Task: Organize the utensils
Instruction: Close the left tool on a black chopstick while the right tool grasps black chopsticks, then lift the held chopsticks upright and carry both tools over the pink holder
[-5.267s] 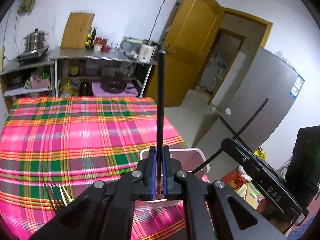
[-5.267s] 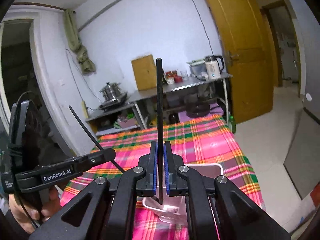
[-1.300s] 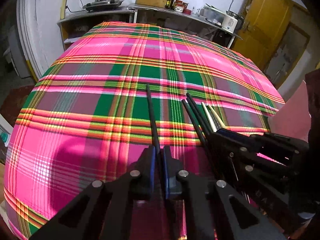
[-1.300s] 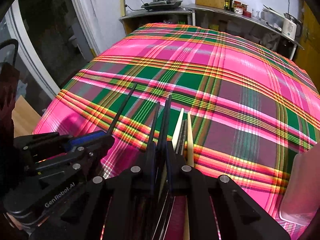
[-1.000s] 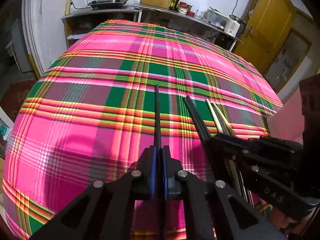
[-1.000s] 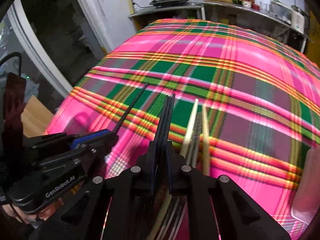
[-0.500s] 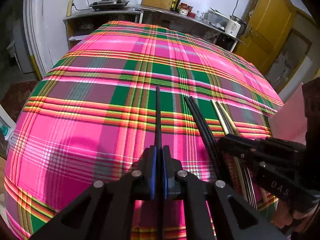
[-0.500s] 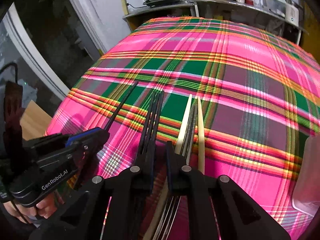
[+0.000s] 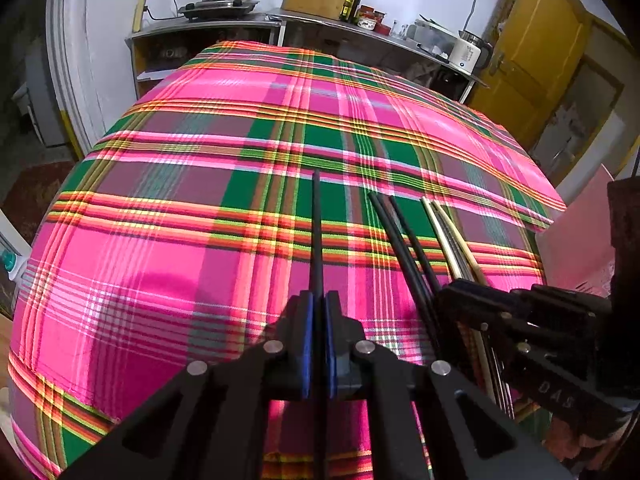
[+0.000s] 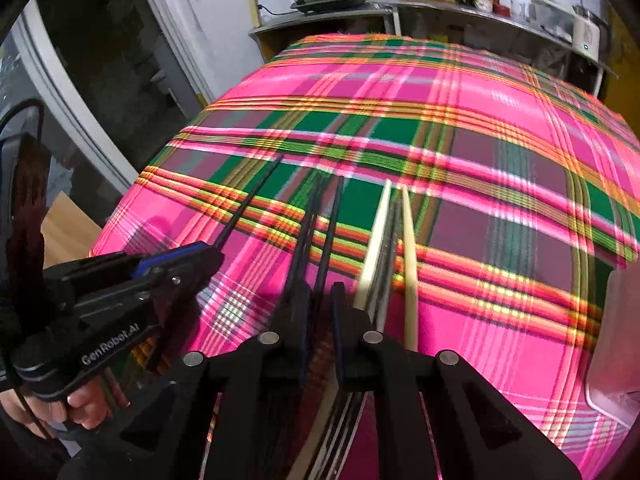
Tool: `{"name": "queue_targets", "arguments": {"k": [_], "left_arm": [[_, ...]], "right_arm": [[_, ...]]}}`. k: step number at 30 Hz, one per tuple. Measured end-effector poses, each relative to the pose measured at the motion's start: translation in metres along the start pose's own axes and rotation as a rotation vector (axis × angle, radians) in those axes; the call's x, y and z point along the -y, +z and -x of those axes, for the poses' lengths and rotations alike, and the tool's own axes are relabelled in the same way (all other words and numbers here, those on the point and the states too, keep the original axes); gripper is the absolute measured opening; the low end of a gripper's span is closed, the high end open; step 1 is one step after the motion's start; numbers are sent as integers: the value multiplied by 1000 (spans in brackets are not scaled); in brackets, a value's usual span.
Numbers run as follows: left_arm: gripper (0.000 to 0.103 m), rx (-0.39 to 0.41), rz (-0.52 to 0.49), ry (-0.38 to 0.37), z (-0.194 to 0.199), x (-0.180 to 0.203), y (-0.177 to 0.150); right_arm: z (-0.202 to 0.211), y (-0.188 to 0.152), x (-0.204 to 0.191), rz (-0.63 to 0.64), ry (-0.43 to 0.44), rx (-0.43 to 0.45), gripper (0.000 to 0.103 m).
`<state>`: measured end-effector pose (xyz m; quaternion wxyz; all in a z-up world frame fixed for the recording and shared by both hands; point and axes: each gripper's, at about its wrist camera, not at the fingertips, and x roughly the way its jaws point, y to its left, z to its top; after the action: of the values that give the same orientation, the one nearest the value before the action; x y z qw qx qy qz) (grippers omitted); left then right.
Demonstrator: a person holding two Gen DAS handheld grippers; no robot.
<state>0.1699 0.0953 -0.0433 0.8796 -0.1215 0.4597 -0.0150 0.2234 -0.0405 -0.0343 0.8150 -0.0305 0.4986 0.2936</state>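
Step in hand: sorting chopsticks by kind on the plaid-covered bench [image 9: 168, 216]; the black ones are being gathered beside the pale ones.
Left tool [image 9: 316, 300]: jaws pressed together on a single black chopstick [image 9: 316, 232], which points toward 12 o'clock, its far tip low over the cloth; whether it touches I cannot tell.
Right tool [image 10: 320, 292]: jaws a narrow gap apart, holding nothing, poised over the near ends of the laid black chopsticks [image 10: 320, 224].
Task's things: the black group lies on the cloth just beside the pale chopsticks [image 10: 394, 240], which sit at its 3 o'clock with darker utensils between them.
Container [image 10: 616, 340]: translucent, at the bench's 3 o'clock edge, well apart from the piles.
Next move, as I judge it: bring the held stick toward 3 o'clock, line it up parallel with the black group, lower it flat, then part the jaws.
Risk: a slanted release could roll it across the pale pair.
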Motion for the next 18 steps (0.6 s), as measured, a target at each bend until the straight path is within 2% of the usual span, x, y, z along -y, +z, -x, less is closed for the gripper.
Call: {"name": "queue_targets", "arguments": {"k": [6,14,18], "left_arm": [[7,-30,-65,30,-7,9,10],[7,-40,-146,52,-16,17,22],[6,-35,-135,40,-12,18,22]], "right_arm": [[-6,10,-10,31,-57,-20,10],[-8,15,-5,-5,-30,-17,6],[3,14,-5,-14,-6,12,6]]}}
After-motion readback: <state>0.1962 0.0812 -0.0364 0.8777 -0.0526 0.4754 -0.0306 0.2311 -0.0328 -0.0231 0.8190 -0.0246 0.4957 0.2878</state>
